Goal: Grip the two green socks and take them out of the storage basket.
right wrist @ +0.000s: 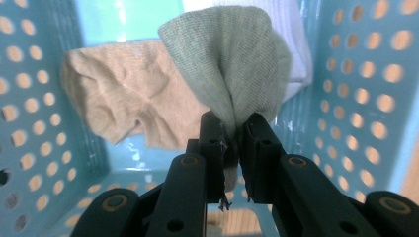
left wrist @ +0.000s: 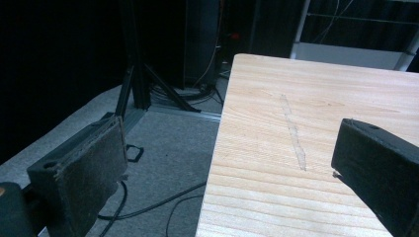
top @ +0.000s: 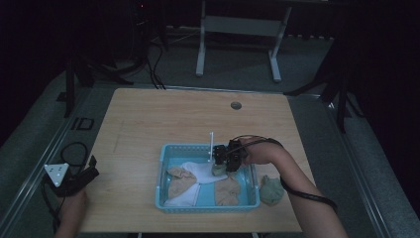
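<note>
A blue perforated basket (top: 161, 178) sits near the table's front edge with tan socks (top: 181, 182) and a white sock (top: 198, 171) inside. My right gripper (top: 221, 166) hangs over the basket's right half, shut on a grey-green sock (right wrist: 232, 59) that is pinched between its pads and lifted off the tan sock (right wrist: 123, 94) below. Another grey-green sock (top: 271, 190) lies on the table just right of the basket. My left gripper (top: 89, 173) rests at the table's left front corner, jaws wide apart with nothing between its pads (left wrist: 84, 173).
The wooden table (top: 163, 114) has a round cable hole (top: 236, 105) near its far edge. In the left gripper view the table's left edge (left wrist: 215, 163) drops to grey floor with cables and a black stand. A white desk frame stands beyond the table.
</note>
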Demonstrator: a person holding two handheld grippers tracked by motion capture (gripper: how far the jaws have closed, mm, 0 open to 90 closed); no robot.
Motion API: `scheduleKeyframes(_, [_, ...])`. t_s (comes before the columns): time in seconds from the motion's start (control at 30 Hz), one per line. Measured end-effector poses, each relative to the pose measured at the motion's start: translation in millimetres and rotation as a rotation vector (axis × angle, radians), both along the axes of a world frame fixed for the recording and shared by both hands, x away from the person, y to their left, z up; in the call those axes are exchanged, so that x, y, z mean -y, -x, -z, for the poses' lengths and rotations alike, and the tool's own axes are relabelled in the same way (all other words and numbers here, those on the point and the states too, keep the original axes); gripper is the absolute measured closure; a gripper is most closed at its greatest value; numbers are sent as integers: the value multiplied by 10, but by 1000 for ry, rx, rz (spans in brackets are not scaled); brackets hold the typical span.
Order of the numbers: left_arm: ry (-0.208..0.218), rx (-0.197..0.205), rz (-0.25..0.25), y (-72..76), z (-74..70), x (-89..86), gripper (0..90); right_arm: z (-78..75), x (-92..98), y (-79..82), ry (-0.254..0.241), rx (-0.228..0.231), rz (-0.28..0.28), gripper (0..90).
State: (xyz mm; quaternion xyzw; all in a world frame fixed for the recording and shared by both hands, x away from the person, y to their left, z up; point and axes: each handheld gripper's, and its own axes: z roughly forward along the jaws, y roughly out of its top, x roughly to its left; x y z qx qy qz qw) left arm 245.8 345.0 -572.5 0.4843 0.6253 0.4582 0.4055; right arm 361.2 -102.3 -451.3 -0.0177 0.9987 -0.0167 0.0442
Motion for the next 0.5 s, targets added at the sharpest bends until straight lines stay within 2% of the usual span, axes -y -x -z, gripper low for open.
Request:
scheduleKeyframes(0.27, [0,-1,0,0,0,1,7,-333,42,51,-42,36,-5,804])
scheduleKeyframes(0.5, [0,0,0,-1,0,0,7,-558,64,92,-57,53,-8,804])
